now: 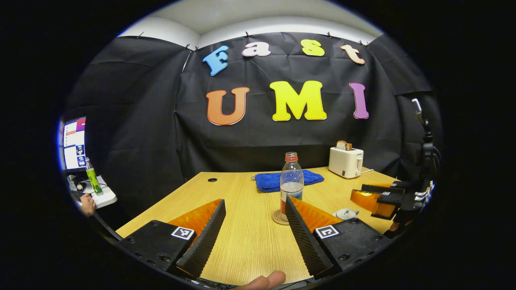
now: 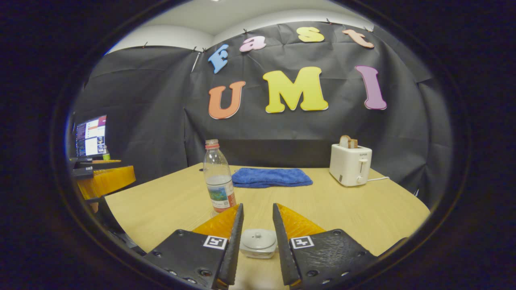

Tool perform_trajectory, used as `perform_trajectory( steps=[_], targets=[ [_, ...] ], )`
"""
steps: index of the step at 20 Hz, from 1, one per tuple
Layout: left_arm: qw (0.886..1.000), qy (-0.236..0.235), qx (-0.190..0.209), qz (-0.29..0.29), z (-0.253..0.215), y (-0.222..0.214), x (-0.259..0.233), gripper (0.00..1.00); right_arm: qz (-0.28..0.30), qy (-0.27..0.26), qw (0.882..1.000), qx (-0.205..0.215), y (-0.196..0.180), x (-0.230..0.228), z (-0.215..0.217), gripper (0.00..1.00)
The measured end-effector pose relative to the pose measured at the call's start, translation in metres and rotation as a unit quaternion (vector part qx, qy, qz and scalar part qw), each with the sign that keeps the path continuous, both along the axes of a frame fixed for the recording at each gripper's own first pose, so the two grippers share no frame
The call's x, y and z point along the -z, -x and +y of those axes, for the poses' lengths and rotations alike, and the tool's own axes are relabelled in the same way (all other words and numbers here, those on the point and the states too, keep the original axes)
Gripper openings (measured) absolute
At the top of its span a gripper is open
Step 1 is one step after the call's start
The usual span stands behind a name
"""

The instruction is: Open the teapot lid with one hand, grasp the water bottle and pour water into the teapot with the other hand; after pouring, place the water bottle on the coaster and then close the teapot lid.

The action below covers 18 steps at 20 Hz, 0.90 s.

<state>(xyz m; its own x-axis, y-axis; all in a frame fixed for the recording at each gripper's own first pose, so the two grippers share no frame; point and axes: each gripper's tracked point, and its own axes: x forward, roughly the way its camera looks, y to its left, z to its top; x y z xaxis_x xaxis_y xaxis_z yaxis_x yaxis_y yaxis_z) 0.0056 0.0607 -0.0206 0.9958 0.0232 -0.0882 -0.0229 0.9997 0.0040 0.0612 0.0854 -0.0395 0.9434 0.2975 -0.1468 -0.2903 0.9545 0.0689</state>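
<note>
My right gripper [image 2: 258, 213] is released, fingers either side of the teapot [image 2: 258, 243], left gripper [image 1: 254, 209] also spread, water bottle [image 1: 291, 181] already on coaster [image 1: 279, 217]; off-centre closing could shove the lid askew

The clear water bottle [image 2: 218, 177] has a red cap; behind it lie a blue towel [image 2: 271, 177] and a white toaster [image 2: 350, 164] on the light woodgrain table [image 2: 363, 209].

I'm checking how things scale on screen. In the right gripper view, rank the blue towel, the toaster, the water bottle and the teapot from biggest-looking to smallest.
1. Blue towel
2-3. Toaster and water bottle: too alike to rank
4. Teapot, partly hidden by the fingers, so unsure
</note>
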Motion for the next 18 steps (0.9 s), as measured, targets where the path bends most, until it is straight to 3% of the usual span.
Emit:
perform_trajectory(
  steps=[11, 13, 18],
  targets=[
    [0.999, -0.024, 0.006, -0.026, -0.014, 0.021, -0.030, 0.93, -0.043, 0.002, 0.999, 0.016, 0.055, -0.052, -0.049, 0.74],
    [0.999, -0.017, 0.012, -0.029, -0.019, 0.028, -0.036, 0.93, -0.043, -0.002, 0.999, 0.034, 0.060, -0.057, -0.065, 0.96],
    [0.999, -0.030, -0.013, -0.028, -0.006, 0.038, -0.043, 0.93, -0.033, -0.010, 0.997, 0.073, 0.075, -0.057, -0.108, 0.96]
  ],
)
